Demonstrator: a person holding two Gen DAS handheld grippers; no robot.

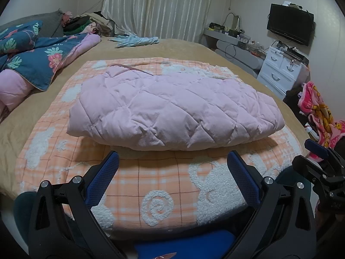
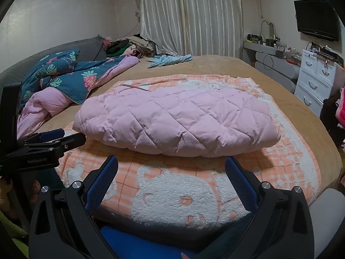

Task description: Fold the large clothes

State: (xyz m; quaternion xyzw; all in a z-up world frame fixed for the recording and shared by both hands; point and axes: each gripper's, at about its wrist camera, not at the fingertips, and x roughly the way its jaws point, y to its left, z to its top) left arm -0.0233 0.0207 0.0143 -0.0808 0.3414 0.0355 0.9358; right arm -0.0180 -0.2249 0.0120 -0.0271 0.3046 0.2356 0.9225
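A pink quilted jacket (image 1: 172,110) (image 2: 176,120) lies folded into a thick bundle on an orange-and-white checked blanket (image 1: 155,183) (image 2: 172,194) spread over the bed. My left gripper (image 1: 172,157) hovers open just in front of the bundle's near edge, with nothing between its blue pads. Open and empty too, my right gripper (image 2: 171,161) sits just short of the same edge. In the left wrist view the right gripper (image 1: 323,166) shows at the far right. The left gripper (image 2: 49,142) appears at the left edge of the right wrist view.
A tan bedsheet (image 1: 189,49) covers the bed. A blue floral quilt with pink lining (image 1: 32,62) is heaped at the left. A light blue garment (image 1: 135,41) lies at the far end. A white drawer unit (image 1: 280,69) and a wall television (image 1: 290,23) stand at the right.
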